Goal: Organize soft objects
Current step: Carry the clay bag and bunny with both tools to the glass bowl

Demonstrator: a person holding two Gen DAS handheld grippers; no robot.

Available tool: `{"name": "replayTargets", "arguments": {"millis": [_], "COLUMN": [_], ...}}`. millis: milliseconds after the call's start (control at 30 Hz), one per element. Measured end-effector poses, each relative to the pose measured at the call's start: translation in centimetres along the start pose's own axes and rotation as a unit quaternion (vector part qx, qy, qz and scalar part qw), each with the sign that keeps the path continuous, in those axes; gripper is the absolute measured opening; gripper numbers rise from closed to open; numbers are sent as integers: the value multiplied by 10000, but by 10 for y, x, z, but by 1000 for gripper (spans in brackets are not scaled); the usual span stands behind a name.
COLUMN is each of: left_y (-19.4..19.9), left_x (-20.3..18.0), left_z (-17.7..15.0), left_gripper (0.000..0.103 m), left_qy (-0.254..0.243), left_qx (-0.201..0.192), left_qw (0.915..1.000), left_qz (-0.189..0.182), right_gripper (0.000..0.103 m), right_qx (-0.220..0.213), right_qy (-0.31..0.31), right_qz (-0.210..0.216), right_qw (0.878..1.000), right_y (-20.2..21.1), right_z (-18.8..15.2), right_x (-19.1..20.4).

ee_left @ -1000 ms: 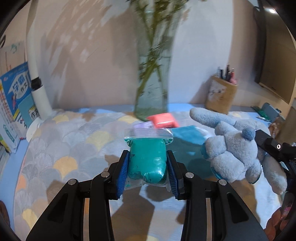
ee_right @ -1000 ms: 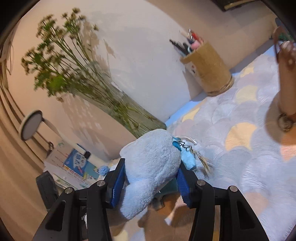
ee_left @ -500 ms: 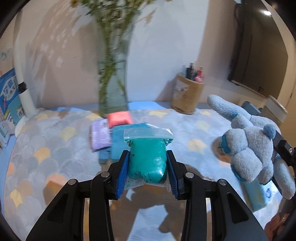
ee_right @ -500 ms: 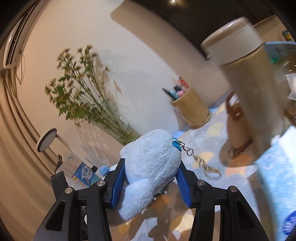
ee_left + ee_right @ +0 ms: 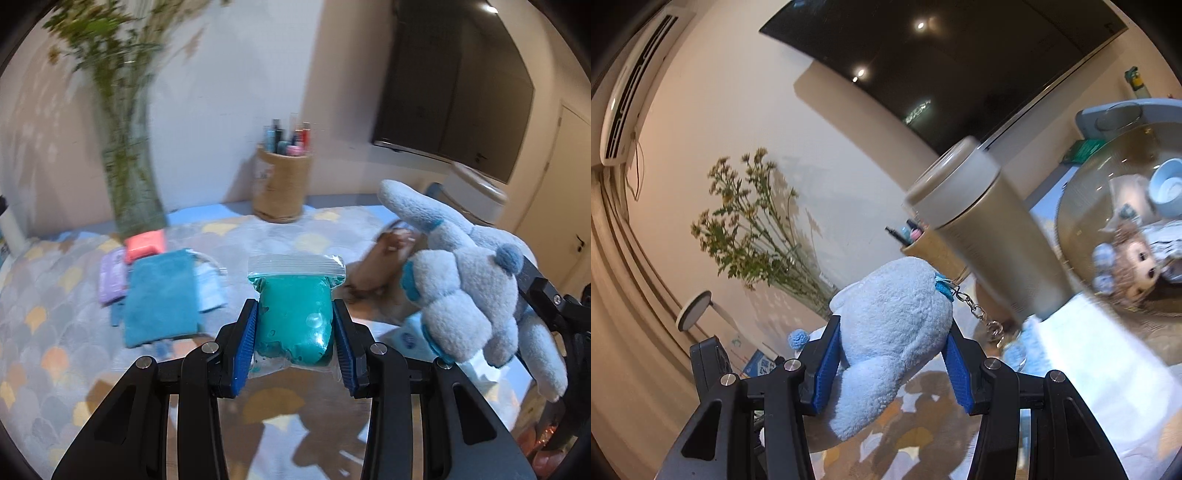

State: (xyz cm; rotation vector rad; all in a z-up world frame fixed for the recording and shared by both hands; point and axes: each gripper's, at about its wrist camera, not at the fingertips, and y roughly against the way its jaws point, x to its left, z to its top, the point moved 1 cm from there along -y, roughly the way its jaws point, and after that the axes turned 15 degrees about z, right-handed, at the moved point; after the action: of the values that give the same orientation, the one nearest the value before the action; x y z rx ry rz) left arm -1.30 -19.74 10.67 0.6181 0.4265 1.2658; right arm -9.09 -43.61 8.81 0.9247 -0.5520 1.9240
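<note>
Two close, forward-facing wrist views (right tilted upward), both sharing the pen holder (image 5: 282, 186) (image 5: 936, 251).

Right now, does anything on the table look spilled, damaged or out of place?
Nothing looks spilled or damaged. The teal cloth pouch lies slightly askew over smaller items beside the purple packet and coral block.

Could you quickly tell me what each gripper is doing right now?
Left gripper: closed on the teal putty bag.
Right gripper: closed on the blue plush toy.
</note>
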Motion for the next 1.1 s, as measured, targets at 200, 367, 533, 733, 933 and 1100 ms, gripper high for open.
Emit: {"name": "replayTargets", "arguments": {"millis": [200,367,533,733,933,1100], "left_y": [12,24,35,42,46,43], "left_x": [-37,-69,-102,-144,-186,-220], "left_z": [3,2,0,1,11,16], "left_gripper": [36,36,36,36,36,36], "left_qy": [-244,-499,-793,-1132,-1422,-1646], "left_qx": [-46,-128,-193,-328,-458,-483], "left_qw": [9987,9954,9907,9809,9702,9601], "left_qz": [-445,-812,-1089,-1546,-1910,-2211], "right_gripper": [51,51,51,51,51,51], "right_qx": [-346,-667,-896,-1159,-1449,-1630], "right_qy": [-73,-147,-141,-238,-293,-304], "right_qz": [-107,-269,-435,-596,-774,-960], "right_qw": [9993,9973,9949,9912,9860,9815], "right_y": [36,70,97,126,150,164], "right_z": [19,37,53,70,99,127], "right_x": [-12,-27,-38,-54,-71,-86]}}
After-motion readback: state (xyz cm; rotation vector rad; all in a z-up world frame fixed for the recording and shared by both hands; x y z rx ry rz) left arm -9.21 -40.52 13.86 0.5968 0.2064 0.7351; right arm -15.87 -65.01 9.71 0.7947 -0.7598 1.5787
